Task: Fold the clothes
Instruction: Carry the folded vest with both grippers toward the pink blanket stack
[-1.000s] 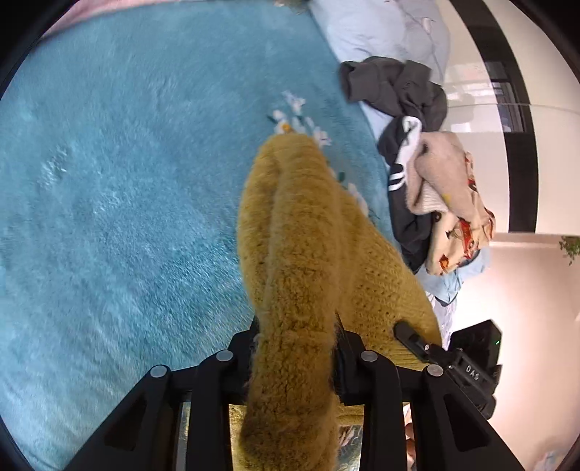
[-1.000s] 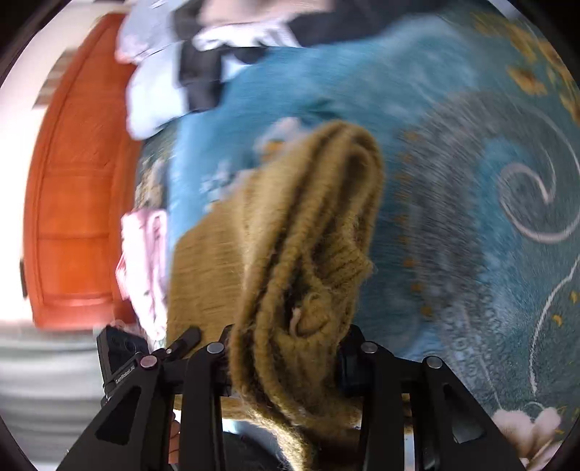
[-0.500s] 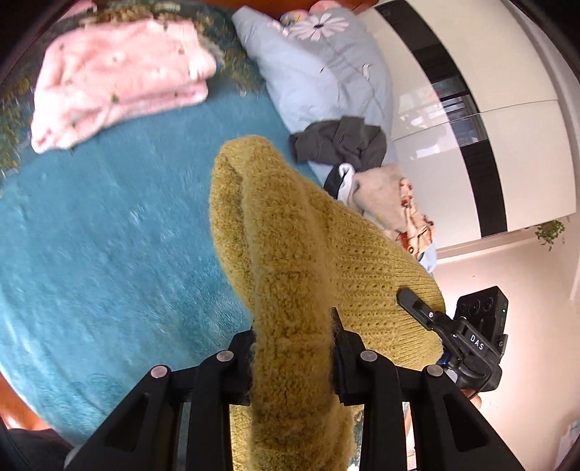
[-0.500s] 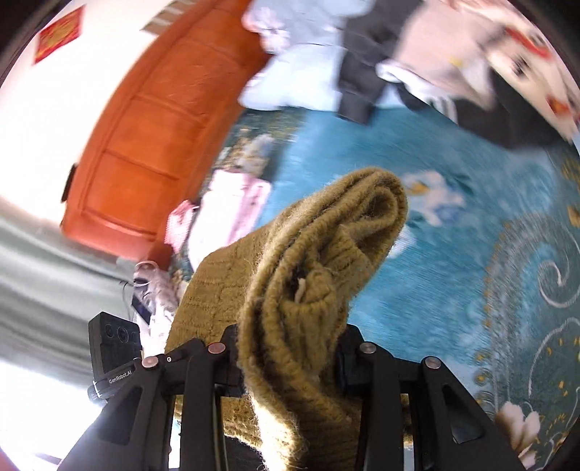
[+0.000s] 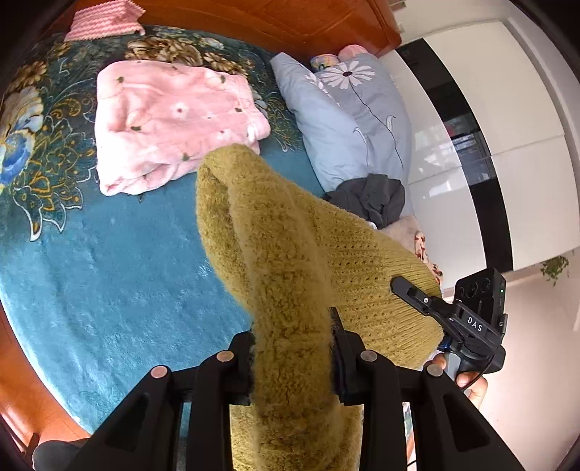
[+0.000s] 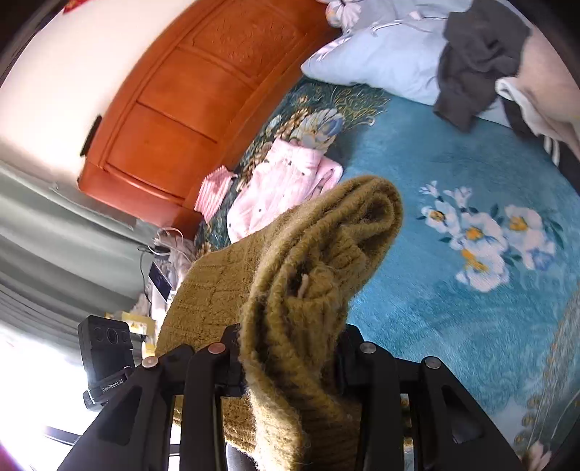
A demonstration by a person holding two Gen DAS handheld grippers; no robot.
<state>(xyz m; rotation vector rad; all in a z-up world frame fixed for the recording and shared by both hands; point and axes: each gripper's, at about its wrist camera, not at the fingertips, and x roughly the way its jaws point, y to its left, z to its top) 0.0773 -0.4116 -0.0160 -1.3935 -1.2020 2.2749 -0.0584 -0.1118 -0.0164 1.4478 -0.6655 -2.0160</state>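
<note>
Left wrist view, going from left to right: a teal bedspread (image 5: 90,275) with a floral border is covering the bed, and a folded pink blanket (image 5: 170,123) is lying on it toward the wooden headboard (image 5: 290,18). At the centre, the left gripper (image 5: 291,347) is clamping a thick bunched fold of the mustard knit sweater (image 5: 275,253), both pads pressing into the wool; the sweater is hanging in the air above the bedspread and stretching away to the right. Beyond it a grey pillow with a daisy print (image 5: 348,119) is resting near the headboard, with a dark grey garment (image 5: 373,199) crumpled at its lower end. At the far right the right gripper (image 5: 409,290) is showing side-on, one finger lying against the sweater's ribbed edge, a hand (image 5: 467,380) wrapped round its handle.

Right wrist view, left to right: the left gripper's camera block is sitting at the lower left, the headboard (image 6: 203,94) is rising behind, and the pink blanket (image 6: 282,181) is lying beside it. In the middle the right gripper (image 6: 290,358) is pinching another bunch of the sweater (image 6: 319,261), jaws closed on the fabric. To the right the bedspread (image 6: 417,217) is showing white printed flowers, and the pillow (image 6: 380,58) and dark garment (image 6: 475,54) are lying at the top.
</note>
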